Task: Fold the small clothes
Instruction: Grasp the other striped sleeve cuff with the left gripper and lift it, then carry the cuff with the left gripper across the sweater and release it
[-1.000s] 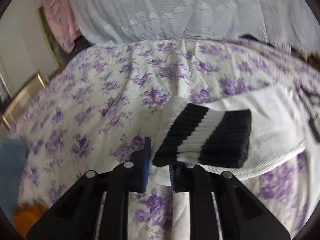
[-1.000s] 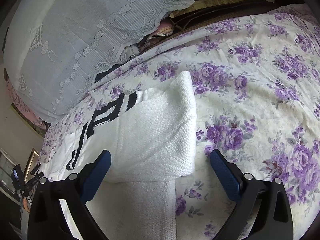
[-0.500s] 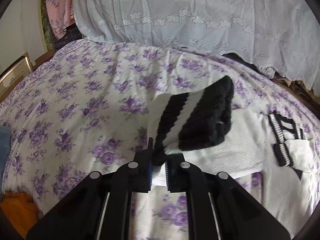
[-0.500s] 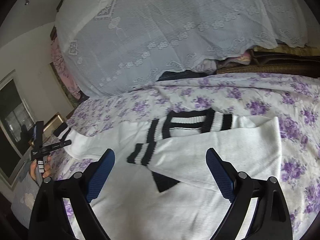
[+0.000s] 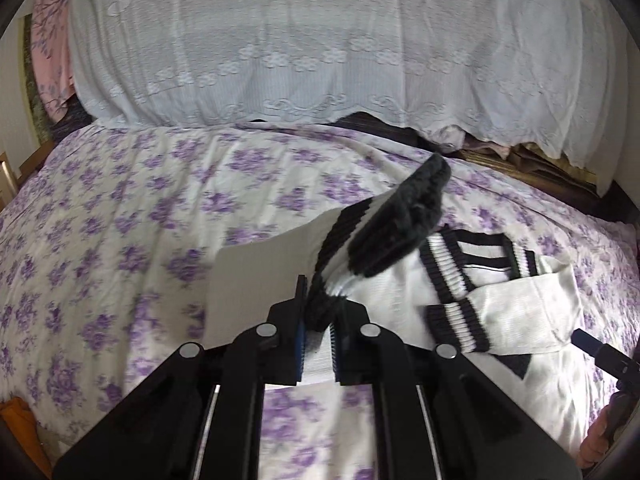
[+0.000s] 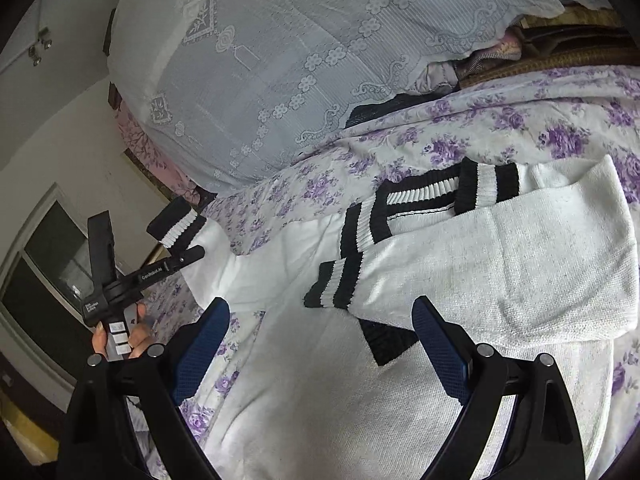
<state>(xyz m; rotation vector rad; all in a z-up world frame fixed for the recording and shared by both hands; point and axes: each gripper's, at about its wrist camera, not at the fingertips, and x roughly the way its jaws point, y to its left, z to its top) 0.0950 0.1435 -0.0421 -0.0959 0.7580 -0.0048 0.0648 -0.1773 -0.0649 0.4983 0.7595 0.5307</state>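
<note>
Fingers of the left gripper (image 5: pixel 318 344) are closed on the sleeve (image 5: pixel 260 280) of the sweater (image 6: pixel 360 400), pinching the white knit just below its black-and-white cuff (image 5: pixel 384 236). The cuff stands raised above the bed (image 5: pixel 120 220), tilted up and to the right. Fingers of the right gripper (image 6: pixel 320 352) are spread wide and hold nothing; they hang over the sweater body, with the black V of the neckline between them.

Sweater lies flat on the floral bed cover. Its other sleeve (image 6: pixel 500 264) is folded across the chest, with its striped cuff (image 6: pixel 334 288) resting near the neckline. The striped collar (image 6: pixel 400 204) lies just beyond it.

In the right wrist view, the left gripper appears at far left, held by a hand (image 6: pixel 132 336), with the raised cuff at its tips.

Beyond the bed, a white lace cloth (image 5: pixel 320 48) covers a tall pile. Pink fabric (image 5: pixel 50 40) hangs at far left.
</note>
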